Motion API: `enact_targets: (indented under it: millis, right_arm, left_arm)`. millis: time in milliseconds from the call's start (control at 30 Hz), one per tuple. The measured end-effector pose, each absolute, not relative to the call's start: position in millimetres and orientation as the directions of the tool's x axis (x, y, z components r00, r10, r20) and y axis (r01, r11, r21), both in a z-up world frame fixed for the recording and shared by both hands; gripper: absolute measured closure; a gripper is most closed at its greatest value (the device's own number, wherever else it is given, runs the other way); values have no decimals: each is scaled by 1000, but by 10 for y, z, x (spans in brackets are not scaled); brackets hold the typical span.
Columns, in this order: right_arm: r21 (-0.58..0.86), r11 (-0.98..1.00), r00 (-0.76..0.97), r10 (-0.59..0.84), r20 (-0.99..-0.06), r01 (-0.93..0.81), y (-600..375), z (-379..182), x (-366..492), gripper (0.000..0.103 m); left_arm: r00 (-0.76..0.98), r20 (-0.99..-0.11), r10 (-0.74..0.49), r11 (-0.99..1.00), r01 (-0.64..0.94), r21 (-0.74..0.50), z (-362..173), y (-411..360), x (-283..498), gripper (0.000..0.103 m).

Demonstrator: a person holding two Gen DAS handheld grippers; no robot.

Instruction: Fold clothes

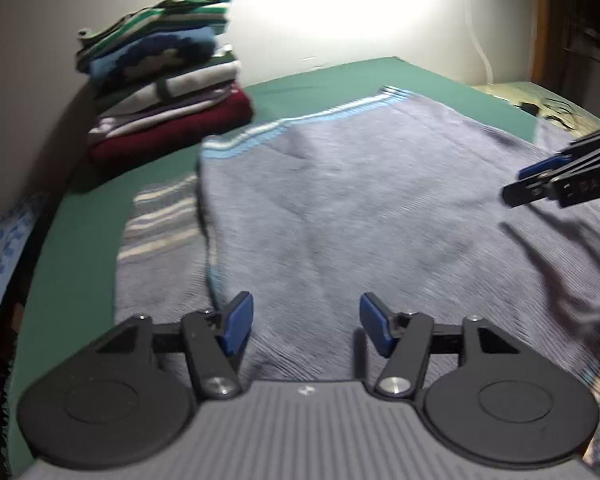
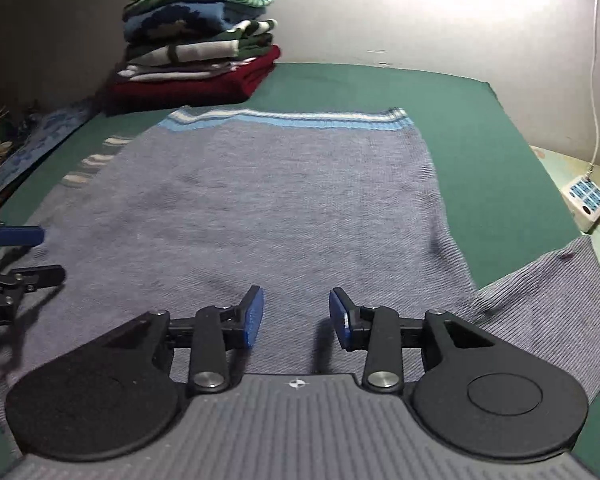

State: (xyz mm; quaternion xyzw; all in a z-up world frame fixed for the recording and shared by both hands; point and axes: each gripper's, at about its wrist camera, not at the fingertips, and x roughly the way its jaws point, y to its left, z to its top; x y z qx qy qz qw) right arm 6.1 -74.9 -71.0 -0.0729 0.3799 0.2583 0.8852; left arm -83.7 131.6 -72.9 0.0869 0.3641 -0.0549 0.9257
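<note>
Sweater [image 2: 260, 200], grey-blue knit, striped hem, flat on green bed [image 2: 480, 140]; folded stack [image 2: 200, 44] behind. Left gripper [image 1: 306, 322] and right gripper [image 2: 296, 316] spread apart, empty.

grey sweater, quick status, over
Left gripper and right gripper open, empty. Grey sweater flat on green bed, right sleeve unfolded. Nothing in the way.
</note>
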Motion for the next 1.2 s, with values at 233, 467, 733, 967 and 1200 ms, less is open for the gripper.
enact_targets:
  millis: [233, 467, 733, 967, 1200]
  right_arm:
    - [-37, 870, 615, 318, -721, -493, -852, -867, -371, 47]
    - [-8, 921, 635, 261, -727, -388, -1017, -893, -584, 23]
    - [-9, 904, 634, 293, -716, -428, -993, -901, -650, 23]
    - [13, 835, 593, 401, -698, -550, -881, -814, -583, 76]
    - [-20, 770, 572, 455, -682, -637, -919, -880, -616, 68]
  left_arm:
    - [716, -696, -57, 987, 144, 66, -848, 1480, -1020, 30]
    - [699, -709, -91, 983, 179, 51, -816, 1603, -1180, 36]
    - [673, -725, -147, 981, 195, -18, -805, 1372, -1379, 33]
    - [700, -713, -39, 999, 43, -12, -593, 1553, -1393, 34]
    - [709, -691, 142, 950, -293, -106, -426, 2251, -1264, 36]
